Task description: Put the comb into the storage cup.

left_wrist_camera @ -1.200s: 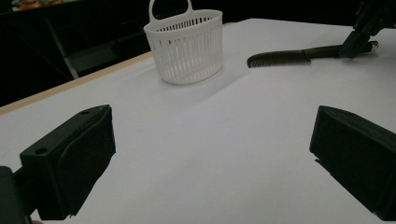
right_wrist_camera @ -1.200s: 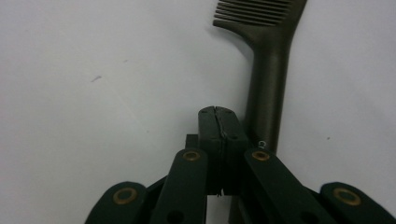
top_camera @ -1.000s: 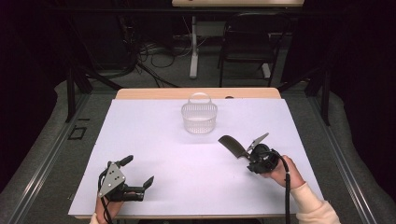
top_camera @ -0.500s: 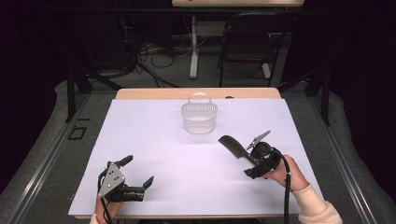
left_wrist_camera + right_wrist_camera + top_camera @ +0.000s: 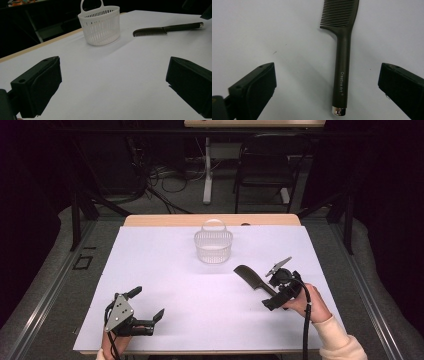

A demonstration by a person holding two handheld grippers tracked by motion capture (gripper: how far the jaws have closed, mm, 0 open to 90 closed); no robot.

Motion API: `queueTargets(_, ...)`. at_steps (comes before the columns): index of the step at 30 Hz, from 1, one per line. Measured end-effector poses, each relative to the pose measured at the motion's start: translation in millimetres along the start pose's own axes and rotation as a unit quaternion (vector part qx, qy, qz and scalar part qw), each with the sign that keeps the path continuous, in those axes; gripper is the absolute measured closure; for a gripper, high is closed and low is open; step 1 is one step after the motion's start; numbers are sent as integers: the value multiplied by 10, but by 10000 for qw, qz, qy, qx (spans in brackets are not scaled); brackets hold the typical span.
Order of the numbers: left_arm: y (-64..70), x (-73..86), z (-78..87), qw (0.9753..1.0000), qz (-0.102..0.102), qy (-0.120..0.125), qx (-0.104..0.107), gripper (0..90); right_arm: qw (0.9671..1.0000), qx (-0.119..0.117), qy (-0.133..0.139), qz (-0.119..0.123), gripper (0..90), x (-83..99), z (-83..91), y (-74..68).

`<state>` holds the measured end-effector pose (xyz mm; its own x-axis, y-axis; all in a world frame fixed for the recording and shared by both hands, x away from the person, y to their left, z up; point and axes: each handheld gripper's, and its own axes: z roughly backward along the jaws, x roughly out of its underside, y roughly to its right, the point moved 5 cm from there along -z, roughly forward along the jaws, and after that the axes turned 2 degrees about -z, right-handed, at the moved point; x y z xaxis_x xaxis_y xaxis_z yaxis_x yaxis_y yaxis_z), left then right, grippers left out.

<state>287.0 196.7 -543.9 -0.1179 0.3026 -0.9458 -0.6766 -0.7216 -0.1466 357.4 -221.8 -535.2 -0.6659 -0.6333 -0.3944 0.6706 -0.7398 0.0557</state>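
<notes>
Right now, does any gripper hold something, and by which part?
Nothing is held. The right gripper stands open around the comb handle; the left gripper is open.

Black comb (image 5: 343, 62), white slatted basket (image 5: 213, 246), pale lilac tablecloth (image 5: 165, 270).

One piece of lettering can be read — the words "Creative Art" in small pale letters, with a tiny mark after them, printed lengthwise on the handle of the dark comb (image 5: 342, 62), near its silver end cap. It is legible in the right gripper view. Nothing else carries readable text.
</notes>
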Motion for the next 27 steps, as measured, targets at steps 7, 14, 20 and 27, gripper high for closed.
queueTargets(7, 0, -3, 4, 10000, -1, -3, -2, 1, 9999, 46, -37, -129, 0, -22, -72, 83)
queueTargets(14, -1, -2, -5, 10000, -2, -6, 3, 1, 9999, 5, -125, -114, 0, -71, -128, 121)
queueTargets(20, -2, 0, -3, 10000, 14, -1, -8, 1, 9997, 40, -212, -124, 0, -135, -163, 155)
queueTargets(27, -2, -2, 2, 10000, 5, 14, 24, 1, 9993, 105, -333, -126, 0, -181, -226, 200)
